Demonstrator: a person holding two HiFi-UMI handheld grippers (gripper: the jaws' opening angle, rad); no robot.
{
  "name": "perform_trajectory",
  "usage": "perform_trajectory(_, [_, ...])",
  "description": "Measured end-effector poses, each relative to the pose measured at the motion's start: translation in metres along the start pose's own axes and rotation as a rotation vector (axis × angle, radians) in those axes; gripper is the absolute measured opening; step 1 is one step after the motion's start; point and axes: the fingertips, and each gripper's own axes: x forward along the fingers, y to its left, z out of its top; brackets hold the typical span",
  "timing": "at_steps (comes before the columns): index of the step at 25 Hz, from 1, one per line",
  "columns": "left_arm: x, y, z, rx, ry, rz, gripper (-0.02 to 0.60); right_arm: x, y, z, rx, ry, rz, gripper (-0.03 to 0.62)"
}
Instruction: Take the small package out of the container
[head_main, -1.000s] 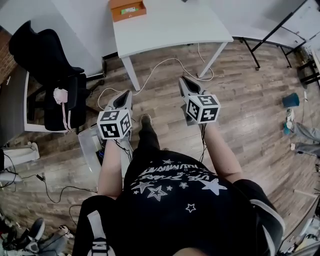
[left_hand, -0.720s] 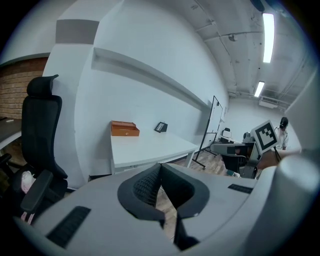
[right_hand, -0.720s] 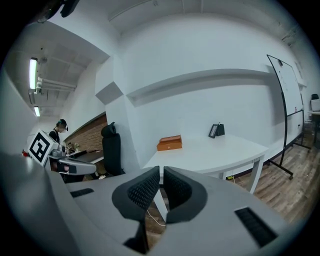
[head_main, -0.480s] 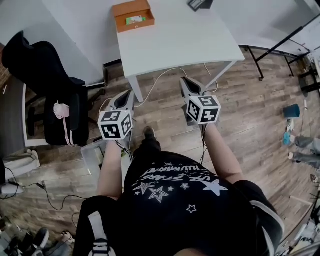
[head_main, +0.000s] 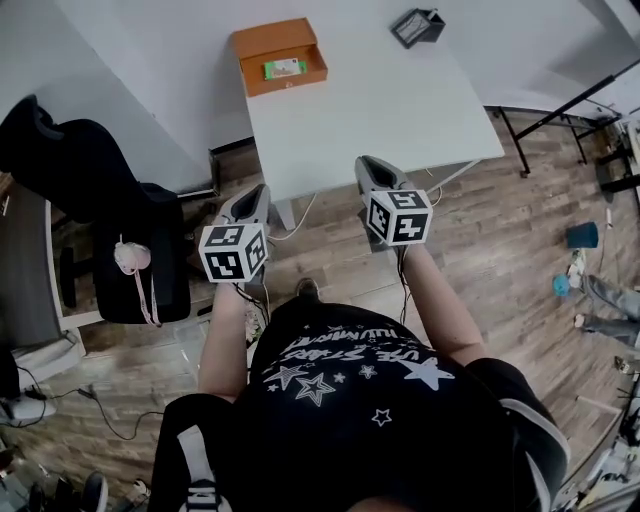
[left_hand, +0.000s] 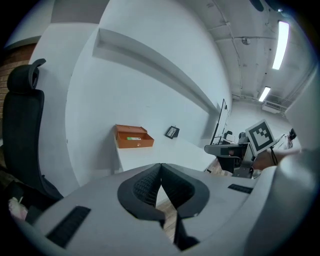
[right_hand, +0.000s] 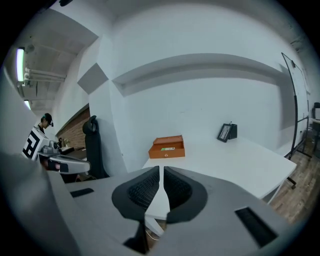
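Both grippers are smooth grey plastic shells with black ribbed pads, and each carries a cube of square markers. The left gripper (left_hand: 161, 169) has its fingers pressed together on nothing. The right gripper (right_hand: 160, 172) has its fingers closed to a thin slit, also empty. Both hang just short of the near edge of the flat white table (head_main: 380, 110), above the wood-plank floor (head_main: 520, 230). Well beyond the fingers, at the table's far left corner, sits the open orange box-shaped container (head_main: 270, 38). The small green package (head_main: 285, 68) lies flat inside it, untouched.
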Motion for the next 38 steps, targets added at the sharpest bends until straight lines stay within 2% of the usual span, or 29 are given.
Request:
perform_trajectory(4, [0.021, 0.03, 0.017, -0.01, -0.004, -0.013, 0.018, 0.036, 0.004, 0.013, -0.001, 0.006, 0.0, 0.055])
perform_trajectory(8, [0.036, 0.05, 0.022, -0.018, 0.006, -0.021, 0.018, 0.06, 0.001, 0.017, 0.079, 0.024, 0.004, 0.055])
perform_trajectory(19, [0.076, 0.06, 0.033, 0.0, 0.022, -0.026, 0.018, 0.106, -0.029, 0.02, 0.087, 0.048, 0.01, 0.055])
perform_trajectory(27, [0.136, 0.076, 0.072, 0.035, 0.017, 0.021, 0.02, 0.169, -0.072, 0.045, 0.049, 0.068, 0.073, 0.055])
perform_trajectory(30, [0.168, 0.082, 0.088, 0.072, 0.022, 0.032, 0.019, 0.195, -0.09, 0.063, 0.042, 0.075, 0.108, 0.055])
perform_trajectory(38, [0.235, 0.104, 0.135, 0.125, 0.016, 0.108, 0.02, 0.254, -0.128, 0.094, 0.013, 0.112, 0.181, 0.055])
